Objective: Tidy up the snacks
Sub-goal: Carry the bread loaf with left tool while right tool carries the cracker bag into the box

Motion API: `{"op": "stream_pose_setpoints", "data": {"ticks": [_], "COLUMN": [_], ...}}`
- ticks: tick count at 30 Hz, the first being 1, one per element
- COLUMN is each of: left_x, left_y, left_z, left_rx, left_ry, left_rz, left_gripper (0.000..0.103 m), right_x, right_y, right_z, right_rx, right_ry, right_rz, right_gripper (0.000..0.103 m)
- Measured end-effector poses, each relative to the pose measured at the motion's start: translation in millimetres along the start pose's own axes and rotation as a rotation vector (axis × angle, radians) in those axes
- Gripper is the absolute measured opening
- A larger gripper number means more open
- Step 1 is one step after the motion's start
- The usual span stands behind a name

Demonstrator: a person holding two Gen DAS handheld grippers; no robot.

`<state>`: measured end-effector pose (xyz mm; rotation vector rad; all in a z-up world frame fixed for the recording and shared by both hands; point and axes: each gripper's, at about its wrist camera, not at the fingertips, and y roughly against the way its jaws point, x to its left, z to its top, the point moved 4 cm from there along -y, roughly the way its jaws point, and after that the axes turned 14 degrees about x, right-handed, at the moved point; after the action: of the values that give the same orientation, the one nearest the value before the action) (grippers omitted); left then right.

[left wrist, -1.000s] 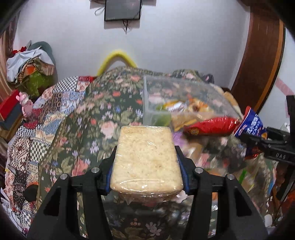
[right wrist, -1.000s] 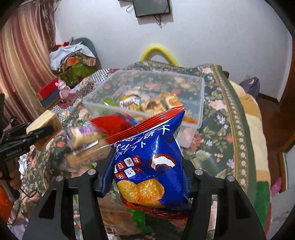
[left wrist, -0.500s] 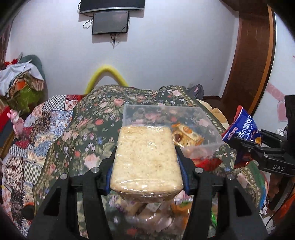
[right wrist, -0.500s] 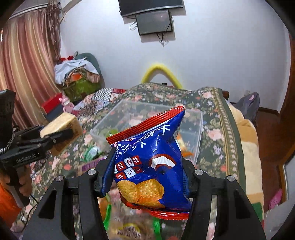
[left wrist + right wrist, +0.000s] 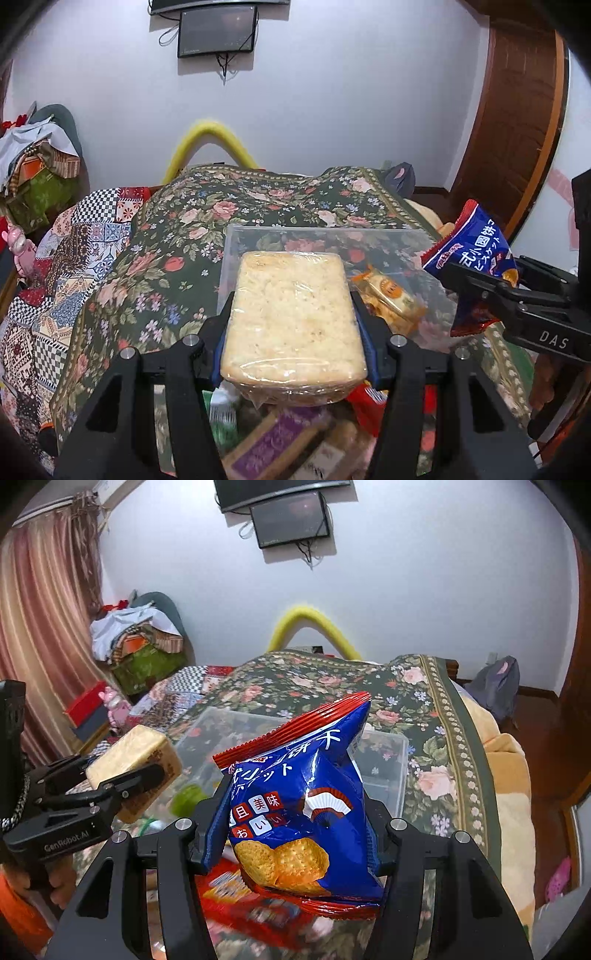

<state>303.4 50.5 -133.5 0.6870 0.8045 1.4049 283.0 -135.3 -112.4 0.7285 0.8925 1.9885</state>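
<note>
My left gripper [image 5: 293,325] is shut on a plastic-wrapped pale rice cake block [image 5: 293,314], held above the floral bed. It also shows in the right wrist view [image 5: 133,760]. My right gripper [image 5: 299,812] is shut on a blue and red biscuit bag [image 5: 299,812], which also shows in the left wrist view [image 5: 476,243]. A clear plastic bin [image 5: 317,236] sits ahead on the bed with a yellow wrapped snack [image 5: 388,295] inside. Both held snacks hover near the bin's near side.
Loose snack packets lie under the grippers: a purple one [image 5: 273,439] and a red one [image 5: 236,890]. The floral bedspread [image 5: 177,266] covers the bed. Piled clothes [image 5: 136,635] and a curtain stand at left, a wooden door [image 5: 517,110] at right.
Both grippers have lifted and tilted up with their snacks; the bin now looks lower and further off. The loose snack pile has dropped to the bottom of both views.
</note>
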Motion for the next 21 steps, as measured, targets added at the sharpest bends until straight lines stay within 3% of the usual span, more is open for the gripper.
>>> {"op": "stream_pose_setpoints", "data": {"ticks": [11, 17, 21], "left_x": [1, 3, 4], "left_y": [-62, -78, -71], "left_z": [27, 28, 25], "left_rx": [0.086, 0.142, 0.120], "left_ry": [-0.019, -0.001, 0.011], "left_rz": [0.039, 0.014, 0.031], "left_gripper": [0.055, 0.056, 0.061], "right_x": [-15, -11, -9], "right_y": [-48, -62, -61], "right_z": [13, 12, 11], "right_rx": [0.116, 0.164, 0.168], "right_ry": [-0.023, -0.004, 0.005], "right_rz": [-0.013, -0.014, -0.021], "right_gripper": [0.055, 0.056, 0.060]}}
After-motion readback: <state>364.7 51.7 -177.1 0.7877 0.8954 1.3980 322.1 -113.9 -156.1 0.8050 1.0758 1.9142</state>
